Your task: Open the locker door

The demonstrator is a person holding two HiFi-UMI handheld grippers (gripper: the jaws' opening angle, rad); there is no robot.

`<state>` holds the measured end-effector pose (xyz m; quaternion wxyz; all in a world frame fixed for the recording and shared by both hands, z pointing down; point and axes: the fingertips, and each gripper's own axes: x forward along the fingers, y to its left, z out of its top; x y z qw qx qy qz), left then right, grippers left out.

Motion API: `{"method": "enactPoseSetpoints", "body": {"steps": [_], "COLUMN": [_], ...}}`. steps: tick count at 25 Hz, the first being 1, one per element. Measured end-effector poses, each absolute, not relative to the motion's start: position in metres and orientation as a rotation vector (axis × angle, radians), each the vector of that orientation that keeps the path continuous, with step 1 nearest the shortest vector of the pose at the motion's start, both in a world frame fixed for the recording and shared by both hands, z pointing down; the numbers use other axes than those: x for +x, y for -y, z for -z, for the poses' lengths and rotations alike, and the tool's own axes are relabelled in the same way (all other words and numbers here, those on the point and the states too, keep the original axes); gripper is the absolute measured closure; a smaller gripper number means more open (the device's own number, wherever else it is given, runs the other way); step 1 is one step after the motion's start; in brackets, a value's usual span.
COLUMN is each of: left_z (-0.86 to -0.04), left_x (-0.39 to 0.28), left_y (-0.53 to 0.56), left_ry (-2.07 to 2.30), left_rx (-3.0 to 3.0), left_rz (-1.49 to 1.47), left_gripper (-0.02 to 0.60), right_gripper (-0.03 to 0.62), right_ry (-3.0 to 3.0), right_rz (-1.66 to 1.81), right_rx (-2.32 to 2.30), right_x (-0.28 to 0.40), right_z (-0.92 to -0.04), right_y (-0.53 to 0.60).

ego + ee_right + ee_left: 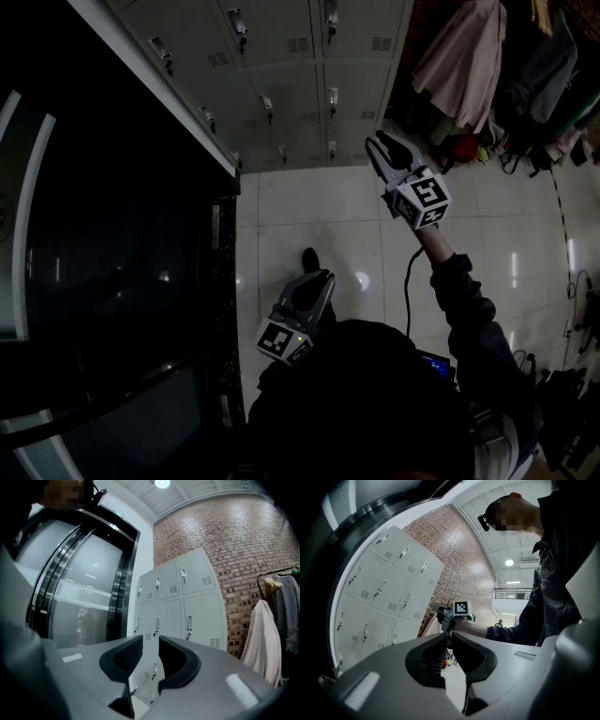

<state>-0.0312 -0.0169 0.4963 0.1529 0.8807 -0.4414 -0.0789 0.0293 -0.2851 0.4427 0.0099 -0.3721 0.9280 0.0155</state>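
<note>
A person stands on a pale tiled floor [309, 202] facing a bank of grey metal lockers [281, 56], seen steeply from above by a camera on their head. Every locker door in view looks shut, and each has a small latch handle [333, 97].

The right claw [382, 141] is raised at arm's length toward the lockers but is well short of them and touches nothing. Its jaws stand moderately apart with only air between them, probably set to fit round a handle. The left claw [323, 277] hangs low beside the person's body, farther from the lockers. Its jaws are pressed together and empty. It is likely parked out of the way, since one claw should be enough for a door.

It is not possible to tell which door is the target, because the right claw is not yet lined up with any one handle. The handles are too small to show how they turn or lift.

Left of the lockers is a dark curved glass doorway [112, 234], its detail lost in shadow. Right of the lockers, clothes [464, 56] hang in front of a brick wall [243, 541]. The head view is dim. The lockers' top rows are cut off at its upper edge, and the person's own head and shoulders hide the floor nearest them.
</note>
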Motion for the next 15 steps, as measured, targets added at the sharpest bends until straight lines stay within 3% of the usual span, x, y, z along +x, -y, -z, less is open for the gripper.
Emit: {"method": "enactPoseSetpoints", "body": {"steps": [9, 15], "left_z": [-0.469, -0.464], "left_x": [-0.16, -0.206], "left_y": [0.163, 0.218], "left_ry": [1.31, 1.348], "left_rx": [2.55, 2.528], "left_rz": [0.301, 0.288], "left_gripper": [0.532, 0.532], "right_gripper": [0.473, 0.473], "right_ry": [-2.808, -2.802], "right_rz": [0.159, 0.064], "right_rx": [-1.392, -1.526], "right_x": [-0.054, -0.075], "right_z": [-0.421, -0.41], "right_y": [0.581, 0.692]}}
